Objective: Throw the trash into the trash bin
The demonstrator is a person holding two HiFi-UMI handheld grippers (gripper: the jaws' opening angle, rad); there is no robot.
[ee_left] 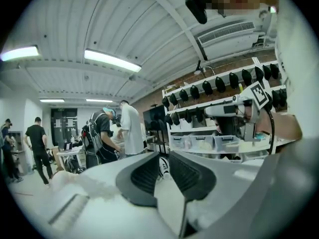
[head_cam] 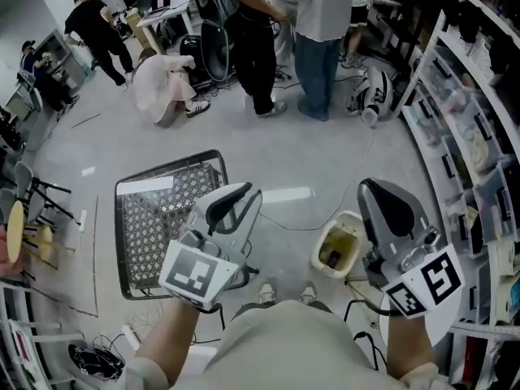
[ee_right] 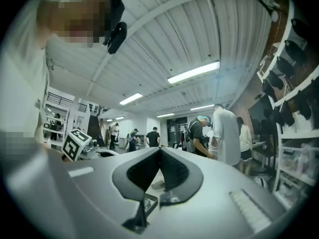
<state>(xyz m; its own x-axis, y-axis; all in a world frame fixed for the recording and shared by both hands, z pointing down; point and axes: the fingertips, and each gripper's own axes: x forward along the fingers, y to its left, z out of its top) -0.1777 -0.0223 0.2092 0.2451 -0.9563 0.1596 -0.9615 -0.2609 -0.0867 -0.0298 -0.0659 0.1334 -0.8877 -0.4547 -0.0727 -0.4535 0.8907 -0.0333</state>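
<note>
A small cream trash bin [head_cam: 355,222] stands on the grey floor just ahead of my feet, with something dark inside that I cannot make out. Both grippers are raised high and point level into the room. In the head view my left gripper [head_cam: 244,192] is left of the bin, over a mesh basket's corner. Its jaws [ee_left: 163,158] stand a narrow gap apart with nothing between them. My right gripper [head_cam: 375,187] hangs just right of the bin. Its tips [ee_right: 160,151] meet and hold nothing. No loose trash shows in either gripper.
A black mesh basket [head_cam: 166,169] sits on the floor at left. Shelves with clear boxes [head_cam: 479,136] line the right side. Several people [head_cam: 317,39] stand at the back, and one crouches in white [head_cam: 162,84]. Cables trail across the floor.
</note>
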